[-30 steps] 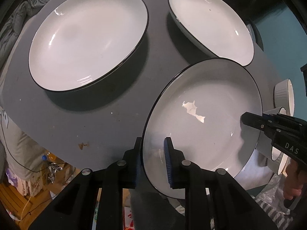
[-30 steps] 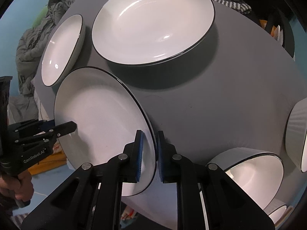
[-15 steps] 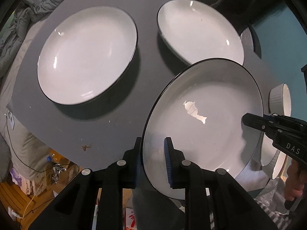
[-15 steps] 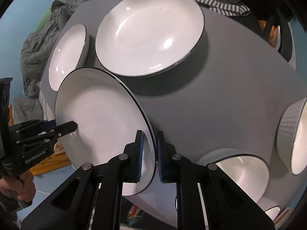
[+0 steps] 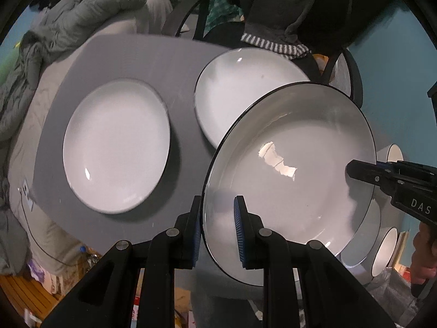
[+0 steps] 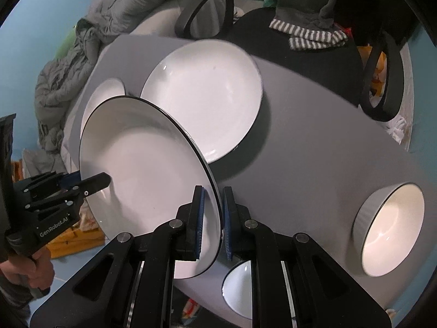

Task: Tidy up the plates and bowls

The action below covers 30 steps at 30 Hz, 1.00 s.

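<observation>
Spreading under everything is the grey table (image 5: 114, 54), and each wrist view takes in a different part of it. Above its near edge hangs the held plate (image 5: 295, 147), white with a thin black rim, lifted clear of the surface and tilted. The left gripper (image 5: 217, 229) pinches the plate's left edge, jaws narrow with blue pads on either face of the rim; the right gripper (image 6: 211, 222) clamps the opposite edge the same way. From the left view the right gripper shows only as a black finger reaching over the plate's right rim, with part of a hand (image 5: 423, 257) beneath it. Two more large plates lie flat on the table: the far plate (image 6: 204, 95) just beyond the held one, and the left plate (image 5: 114, 145) further left, which the right view shows only as a sliver behind the raised rim. Only the right view shows the ribbed bowl (image 6: 390, 235) clearly, sitting at the table's right side, and a smaller bowl (image 6: 239, 287) near the front edge, partly hidden behind the gripper.
</observation>
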Tool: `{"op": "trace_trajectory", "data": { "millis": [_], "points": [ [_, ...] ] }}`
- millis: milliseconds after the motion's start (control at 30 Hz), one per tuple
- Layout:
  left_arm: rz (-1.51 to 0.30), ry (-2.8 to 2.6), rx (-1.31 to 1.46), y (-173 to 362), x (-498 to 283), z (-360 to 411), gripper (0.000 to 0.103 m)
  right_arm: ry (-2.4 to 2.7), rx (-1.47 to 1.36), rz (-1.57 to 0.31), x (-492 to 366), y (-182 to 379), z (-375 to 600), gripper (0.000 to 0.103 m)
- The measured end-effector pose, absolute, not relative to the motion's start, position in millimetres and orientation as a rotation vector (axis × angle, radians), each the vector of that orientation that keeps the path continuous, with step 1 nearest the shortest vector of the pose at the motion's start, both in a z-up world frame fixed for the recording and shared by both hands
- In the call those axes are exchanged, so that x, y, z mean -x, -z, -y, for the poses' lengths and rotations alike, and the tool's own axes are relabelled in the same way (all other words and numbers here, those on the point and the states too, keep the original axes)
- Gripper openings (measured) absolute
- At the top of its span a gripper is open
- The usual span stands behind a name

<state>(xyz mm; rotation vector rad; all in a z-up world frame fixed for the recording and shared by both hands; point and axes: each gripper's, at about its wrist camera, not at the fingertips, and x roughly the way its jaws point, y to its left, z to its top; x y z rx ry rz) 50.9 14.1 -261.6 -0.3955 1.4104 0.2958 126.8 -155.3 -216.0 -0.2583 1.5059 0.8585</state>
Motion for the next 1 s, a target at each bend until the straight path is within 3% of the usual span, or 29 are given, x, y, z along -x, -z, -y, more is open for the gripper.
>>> {"op": "trace_trajectory", "data": {
  "millis": [1000],
  "points": [
    [-1.51,-0.079,0.293,303.0,-169.1,-88.9,0.022,-0.616,0.064,-1.578,-205.2,246.6,119.7,0.012]
  ]
}}
